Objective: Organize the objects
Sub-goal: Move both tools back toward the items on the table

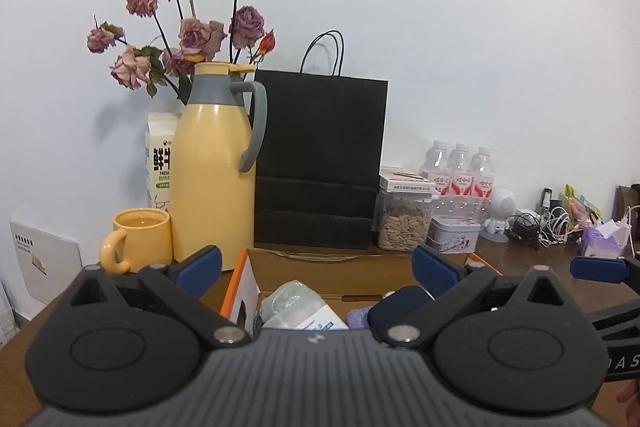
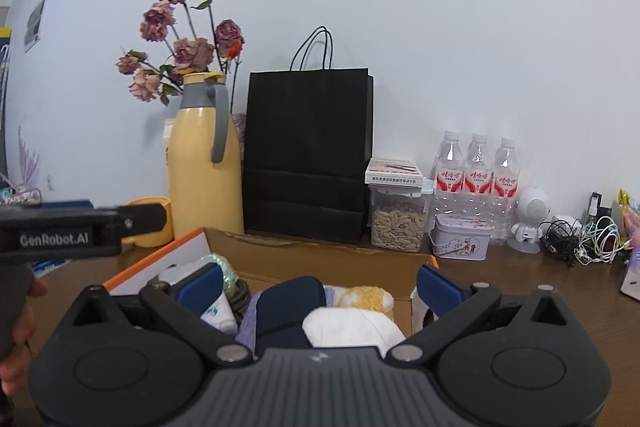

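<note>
An open cardboard box [image 1: 320,263] [image 2: 320,259] with orange edges stands on the wooden table just ahead of both grippers. Inside it lie a dark blue pouch [image 2: 288,311] [image 1: 400,305], a white and yellow plush item [image 2: 356,319], a purple cloth [image 1: 358,319] and a pale packet [image 1: 298,307] [image 2: 218,311]. My left gripper [image 1: 316,269] is open and empty over the box's left half. My right gripper [image 2: 318,283] is open and empty over the box's right half. The left gripper's body also shows in the right wrist view [image 2: 80,227].
Behind the box stand a yellow thermos jug [image 1: 216,167] [image 2: 204,163], a yellow mug [image 1: 138,241], a milk carton [image 1: 160,159], dried roses [image 1: 188,19], a black paper bag [image 1: 320,163] [image 2: 308,151], a seed jar [image 2: 398,219], a tin [image 2: 460,237], three water bottles [image 2: 476,179], a small white robot figure [image 2: 530,219] and tangled cables [image 2: 584,239].
</note>
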{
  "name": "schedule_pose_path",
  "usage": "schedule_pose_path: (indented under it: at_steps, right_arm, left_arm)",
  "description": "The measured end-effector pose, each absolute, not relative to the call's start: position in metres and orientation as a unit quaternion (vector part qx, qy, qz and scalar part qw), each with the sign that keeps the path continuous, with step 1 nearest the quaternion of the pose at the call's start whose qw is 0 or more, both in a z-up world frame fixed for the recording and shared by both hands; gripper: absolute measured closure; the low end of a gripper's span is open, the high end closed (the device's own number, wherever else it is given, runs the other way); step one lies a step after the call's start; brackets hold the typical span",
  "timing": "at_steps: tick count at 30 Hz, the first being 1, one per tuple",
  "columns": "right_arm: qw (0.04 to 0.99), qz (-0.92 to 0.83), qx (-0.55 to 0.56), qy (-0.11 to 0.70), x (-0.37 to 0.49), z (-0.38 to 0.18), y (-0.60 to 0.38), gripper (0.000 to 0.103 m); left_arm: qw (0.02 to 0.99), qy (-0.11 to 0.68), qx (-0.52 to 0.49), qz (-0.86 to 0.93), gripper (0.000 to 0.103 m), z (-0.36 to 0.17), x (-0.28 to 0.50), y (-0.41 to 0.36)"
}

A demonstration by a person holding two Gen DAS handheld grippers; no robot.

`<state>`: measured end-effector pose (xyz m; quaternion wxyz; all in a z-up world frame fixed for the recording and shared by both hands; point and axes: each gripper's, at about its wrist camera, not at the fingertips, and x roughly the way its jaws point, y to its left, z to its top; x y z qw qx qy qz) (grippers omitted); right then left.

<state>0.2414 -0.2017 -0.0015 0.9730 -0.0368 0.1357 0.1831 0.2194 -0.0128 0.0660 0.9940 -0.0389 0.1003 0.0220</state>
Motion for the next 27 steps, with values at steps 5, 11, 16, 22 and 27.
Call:
schedule_pose_path:
  at_steps: [5,11,16,22,27]
  right_arm:
    - [0.971,0.178,-0.045,0.153,0.22,-0.005,-0.214,0.0]
    - [0.966,0.173,-0.051,0.186,0.201,-0.016,-0.23,0.0]
    - [0.957,0.173,-0.055,0.226,0.191,-0.033,-0.243,0.0]
    - [0.943,0.173,-0.06,0.279,0.184,-0.06,-0.256,0.001]
    - [0.934,0.172,-0.062,0.307,0.194,-0.077,-0.258,0.013]
  left_arm:
    - [0.994,0.104,-0.03,0.023,0.0,0.069,0.193,-0.007]
    - [0.991,0.135,-0.018,0.019,0.0,0.062,0.166,0.001]
    - [0.986,0.161,-0.027,0.028,0.0,0.052,0.148,0.016]
    - [0.981,0.186,-0.039,0.048,0.0,0.039,0.135,0.033]
    - [0.977,0.201,-0.046,0.056,0.0,0.03,0.127,0.042]
